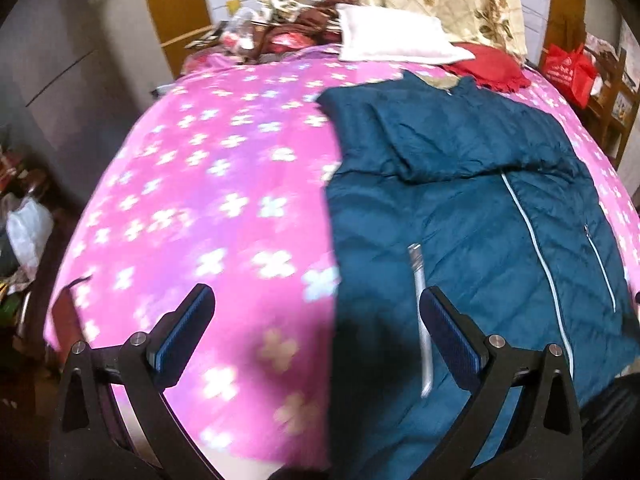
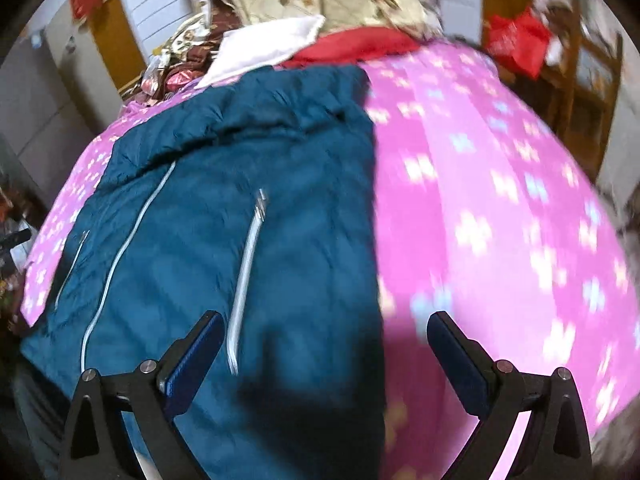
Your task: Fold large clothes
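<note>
Both tools, left (image 1: 316, 312) and right (image 2: 326, 338), spread empty; jacket (image 1: 460, 208) hem cut off.

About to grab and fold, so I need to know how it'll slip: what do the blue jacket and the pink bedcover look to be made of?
Blue jacket: seems a thin, padded synthetic shell, faintly sheened, with quilted stitch lines and pale zippers; probably slippery. Pink bedcover: looks like soft matte fleece or plush with printed white flowers, though blur leaves this uncertain.

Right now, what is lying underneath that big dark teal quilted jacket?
The dark teal quilted jacket lies flat on a pink bedspread with pale flower prints, which shows on both sides of it. Anything else beneath the jacket is covered and cannot be seen.
</note>
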### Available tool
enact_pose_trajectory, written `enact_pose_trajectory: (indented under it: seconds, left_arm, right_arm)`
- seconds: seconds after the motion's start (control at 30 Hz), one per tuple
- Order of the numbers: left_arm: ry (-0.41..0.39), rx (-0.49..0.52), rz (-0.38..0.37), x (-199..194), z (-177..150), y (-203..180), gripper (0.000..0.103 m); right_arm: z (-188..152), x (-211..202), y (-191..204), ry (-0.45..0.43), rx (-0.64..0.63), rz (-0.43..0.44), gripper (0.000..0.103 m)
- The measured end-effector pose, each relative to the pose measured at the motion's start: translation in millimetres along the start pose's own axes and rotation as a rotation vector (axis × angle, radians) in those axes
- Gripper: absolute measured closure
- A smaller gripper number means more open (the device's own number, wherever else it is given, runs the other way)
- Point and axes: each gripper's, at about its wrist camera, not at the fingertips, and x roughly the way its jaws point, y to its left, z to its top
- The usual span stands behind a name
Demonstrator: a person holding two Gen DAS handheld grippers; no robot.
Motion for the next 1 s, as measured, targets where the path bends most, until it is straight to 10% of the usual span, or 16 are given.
enact_pose_trajectory:
  seconds: [0.4, 0.57, 0.77, 1.0]
  left_arm:
    - [0.003, -0.093, 0.091, 4.0, -77.0, 30.1, 0.0]
    - [0.018, -0.174, 0.073, 25.3, -105.1, 32.0, 0.0]
    - [0.026, -0.245, 0.057, 24.9, -124.1, 51.3, 0.0]
    - [0.009, -0.238, -0.048, 20.3, -129.9, 41.4, 0.001]
  right_arm:
    - [-62.2, 4.7, 1.0, 0.022, -0.006, 0.043, 0.001]
    - [-65.5, 1.4, 5.0, -0.023, -0.005, 0.277, 0.001]
    - [-63.9, 5.8, -2.4, -0.13, 0.048, 0.354, 0.001]
    - [-64.3, 10.2, 13.5, -0.179, -0.024, 0.277, 0.0]
